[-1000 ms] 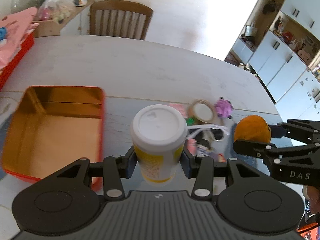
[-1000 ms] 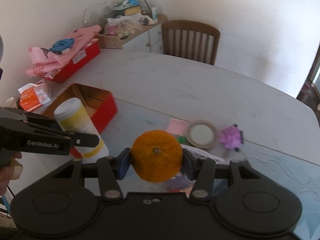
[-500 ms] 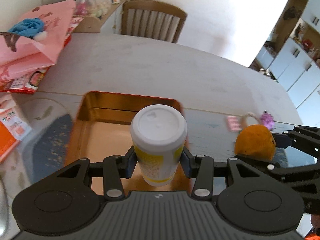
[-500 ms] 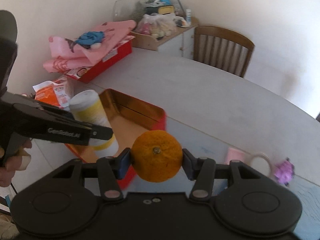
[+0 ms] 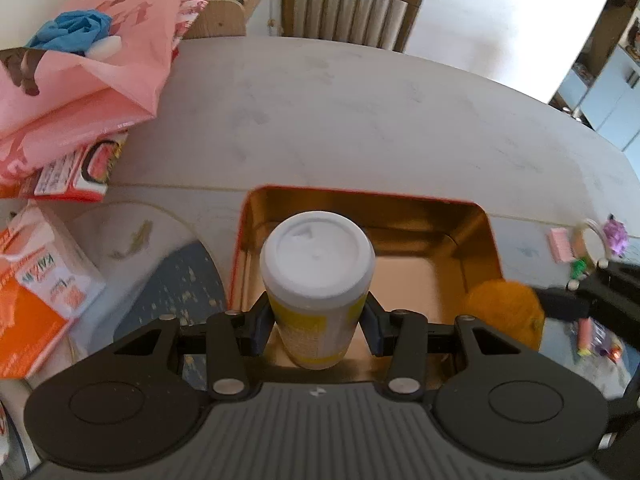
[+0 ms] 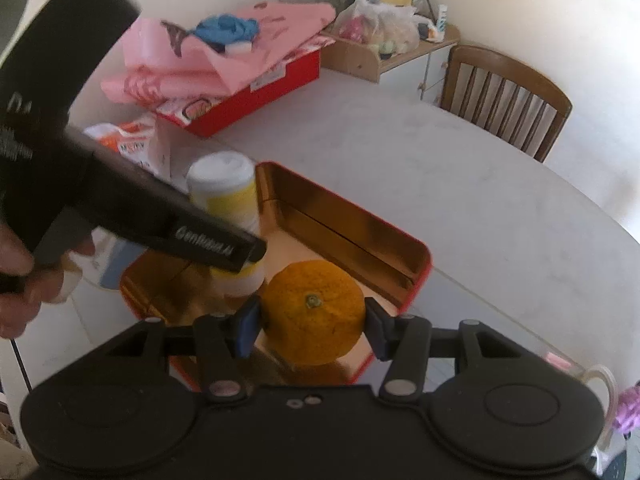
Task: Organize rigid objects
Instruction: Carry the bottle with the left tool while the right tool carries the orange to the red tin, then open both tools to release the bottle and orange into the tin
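A white-capped yellow plastic bottle point(image 5: 318, 280) and a round orange fruit point(image 6: 314, 312) hang side by side over the open red metal tin point(image 5: 476, 236) on the pale surface point(image 5: 360, 120), a slatted wooden chair point(image 5: 352, 8) behind.

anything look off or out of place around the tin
Nothing spilled or damaged. The red tin with a gold inside sits flat and open; the white-capped yellow bottle and the orange fruit are gripped squarely over it.
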A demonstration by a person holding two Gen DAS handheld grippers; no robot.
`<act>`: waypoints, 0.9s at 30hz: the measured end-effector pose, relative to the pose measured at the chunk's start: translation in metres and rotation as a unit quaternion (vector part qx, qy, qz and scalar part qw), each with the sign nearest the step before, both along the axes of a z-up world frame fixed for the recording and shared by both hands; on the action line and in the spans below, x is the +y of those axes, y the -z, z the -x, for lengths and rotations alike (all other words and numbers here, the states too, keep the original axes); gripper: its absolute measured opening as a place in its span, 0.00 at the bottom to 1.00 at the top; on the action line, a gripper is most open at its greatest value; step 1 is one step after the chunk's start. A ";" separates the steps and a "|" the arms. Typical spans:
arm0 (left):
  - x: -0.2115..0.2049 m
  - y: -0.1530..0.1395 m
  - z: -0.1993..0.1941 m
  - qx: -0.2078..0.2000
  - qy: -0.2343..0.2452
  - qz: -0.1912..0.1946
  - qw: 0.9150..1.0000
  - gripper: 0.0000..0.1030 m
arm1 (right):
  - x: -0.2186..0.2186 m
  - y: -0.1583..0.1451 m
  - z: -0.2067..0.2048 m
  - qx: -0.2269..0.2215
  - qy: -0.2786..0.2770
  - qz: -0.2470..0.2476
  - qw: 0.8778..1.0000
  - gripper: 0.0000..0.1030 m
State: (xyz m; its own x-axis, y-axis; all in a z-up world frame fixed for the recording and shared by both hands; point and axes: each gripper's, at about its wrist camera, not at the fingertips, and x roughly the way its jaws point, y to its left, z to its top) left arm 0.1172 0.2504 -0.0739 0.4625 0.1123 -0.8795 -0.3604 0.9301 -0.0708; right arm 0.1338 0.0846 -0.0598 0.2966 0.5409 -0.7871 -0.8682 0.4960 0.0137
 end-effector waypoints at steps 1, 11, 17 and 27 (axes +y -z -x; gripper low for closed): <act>0.002 0.001 -0.002 -0.001 -0.002 -0.004 1.000 0.43 | 0.003 0.002 0.000 -0.003 -0.001 0.003 1.000 0.51; 0.019 0.010 -0.022 -0.012 -0.014 -0.014 1.000 0.43 | 0.036 0.023 -0.017 -0.037 0.006 0.035 0.999 0.51; 0.020 0.011 -0.028 -0.024 -0.011 -0.011 1.000 0.43 | 0.048 0.035 -0.029 -0.039 0.019 0.052 0.998 0.51; 0.018 0.013 -0.038 -0.023 -0.010 -0.017 1.000 0.44 | 0.052 0.045 -0.032 -0.021 0.019 0.065 0.997 0.51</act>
